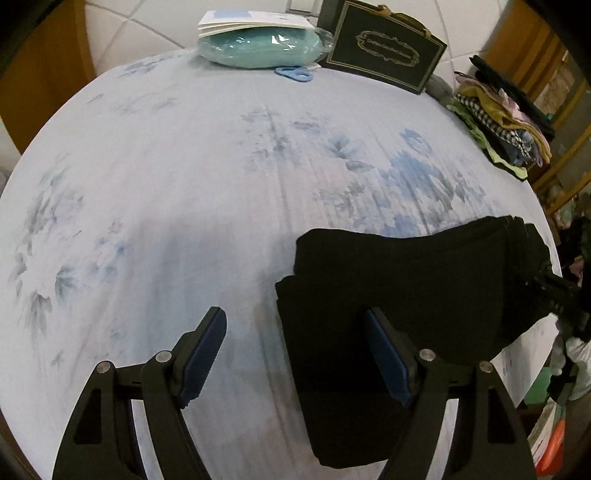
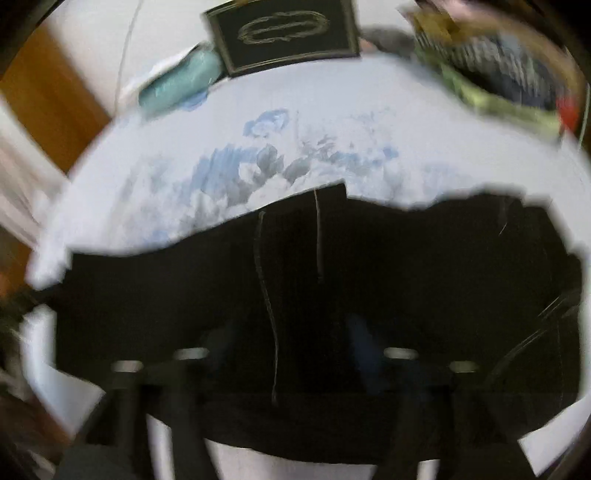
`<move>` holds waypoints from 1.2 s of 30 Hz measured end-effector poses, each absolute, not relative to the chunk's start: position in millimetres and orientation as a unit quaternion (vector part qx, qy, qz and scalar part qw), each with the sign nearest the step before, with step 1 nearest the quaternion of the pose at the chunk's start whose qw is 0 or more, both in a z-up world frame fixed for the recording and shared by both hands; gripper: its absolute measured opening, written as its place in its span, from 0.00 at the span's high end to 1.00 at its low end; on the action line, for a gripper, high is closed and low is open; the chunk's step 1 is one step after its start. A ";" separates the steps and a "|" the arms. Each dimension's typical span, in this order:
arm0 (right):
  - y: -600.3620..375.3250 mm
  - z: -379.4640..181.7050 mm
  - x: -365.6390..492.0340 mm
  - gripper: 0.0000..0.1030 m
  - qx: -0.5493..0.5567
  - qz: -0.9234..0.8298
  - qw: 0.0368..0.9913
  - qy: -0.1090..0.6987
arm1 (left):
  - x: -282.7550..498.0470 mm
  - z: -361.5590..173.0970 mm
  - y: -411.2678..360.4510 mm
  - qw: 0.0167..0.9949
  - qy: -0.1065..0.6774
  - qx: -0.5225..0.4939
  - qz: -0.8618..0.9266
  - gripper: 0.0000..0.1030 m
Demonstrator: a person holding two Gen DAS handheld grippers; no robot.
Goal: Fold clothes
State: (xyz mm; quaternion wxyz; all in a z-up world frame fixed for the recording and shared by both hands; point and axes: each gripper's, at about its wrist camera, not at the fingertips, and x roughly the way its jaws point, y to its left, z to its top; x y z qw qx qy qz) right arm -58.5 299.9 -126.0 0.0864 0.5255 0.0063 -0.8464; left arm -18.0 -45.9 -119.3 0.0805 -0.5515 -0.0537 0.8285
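Left wrist view: left gripper (image 1: 295,354) low in the frame, jaws spread wide, nothing pinched. Its left finger (image 1: 205,354) hangs over bare bedsheet (image 1: 166,192); its right finger (image 1: 388,358) sits in front of the black garment (image 1: 424,280), and contact between the two cannot be told.

The black garment lies bunched in thick folded layers at lower right of this frame, on the pale sheet with its blue leaf print. Its left edge falls between the two fingers.

Top centre: a teal bundle in clear plastic (image 1: 258,46) with a booklet (image 1: 251,24) on top, and a blue ring-shaped item (image 1: 293,74) just in front of it. To its right, a dark box with gold trim (image 1: 384,55). Upper right edge: a stack of mixed coloured clothes (image 1: 502,125).

Right wrist view: heavily blurred. The black garment (image 2: 332,277) fills the lower half, two pale threads running down it. The right gripper (image 2: 291,343) shows only as dark shapes against the dark cloth; finger gap unreadable here, though the jaws appear drawn nearly together. Whether they pinch the cloth cannot be told. Box (image 2: 284,33) at top centre, clothes stack (image 2: 498,74) upper right.
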 end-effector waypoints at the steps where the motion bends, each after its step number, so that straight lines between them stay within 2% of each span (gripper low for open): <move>1: 299.1 -121.1 -56.3 0.89 0.522 -0.848 0.089 0.016 | -19.4 -118.3 -46.3 0.078 -0.056 -0.552 0.828 0.25; 6: 325.4 -82.3 -41.5 0.92 0.476 -0.874 0.096 -0.001 | -23.6 -108.8 -40.5 0.074 -0.073 -0.547 0.831 0.25; 9: 361.6 -50.0 -29.2 0.92 0.443 -0.894 0.065 -0.005 | -26.7 -97.3 -26.9 0.077 -0.073 -0.538 0.837 0.25; 11: 398.9 -34.6 -22.0 0.98 0.429 -0.903 0.025 -0.004 | -28.0 -88.9 -16.2 0.083 -0.076 -0.530 0.841 0.25; 14: 463.6 -37.8 -17.5 1.00 0.450 -0.893 -0.031 -0.014 | -30.7 -85.3 2.3 0.086 -0.076 -0.525 0.843 0.25; 19: 521.0 -85.9 -12.2 0.96 0.506 -0.857 -0.014 -0.098 | -35.2 -100.4 23.1 0.074 -0.081 -0.544 0.832 0.25; 21: 519.6 -92.1 -8.2 0.88 0.500 -0.854 0.028 -0.139 | -32.0 -100.9 23.5 0.067 -0.085 -0.544 0.832 0.25; 22: 513.9 -92.4 -9.0 0.70 0.497 -0.854 0.049 -0.147 | -30.2 -101.0 22.7 0.062 -0.085 -0.544 0.832 0.25; 23: 508.2 -92.6 -9.8 0.59 0.492 -0.854 0.069 -0.155 | -28.8 -101.1 22.0 0.055 -0.084 -0.544 0.833 0.25; 24: 500.8 -93.0 -12.2 0.39 0.491 -0.852 0.088 -0.157 | -27.3 -102.1 20.8 0.046 -0.081 -0.543 0.835 0.25; 25: 492.5 -93.4 -15.3 0.34 0.492 -0.850 0.105 -0.155 | -25.8 -103.5 19.4 0.041 -0.078 -0.542 0.836 0.25; 29: 464.4 -108.5 -32.9 0.33 0.518 -0.834 0.131 -0.135 | -20.8 -115.5 22.5 0.050 -0.087 -0.550 0.829 0.25; 36: 437.4 -143.2 -55.9 0.33 0.551 -0.820 0.108 -0.109 | -26.8 -142.5 37.5 0.062 -0.079 -0.572 0.814 0.25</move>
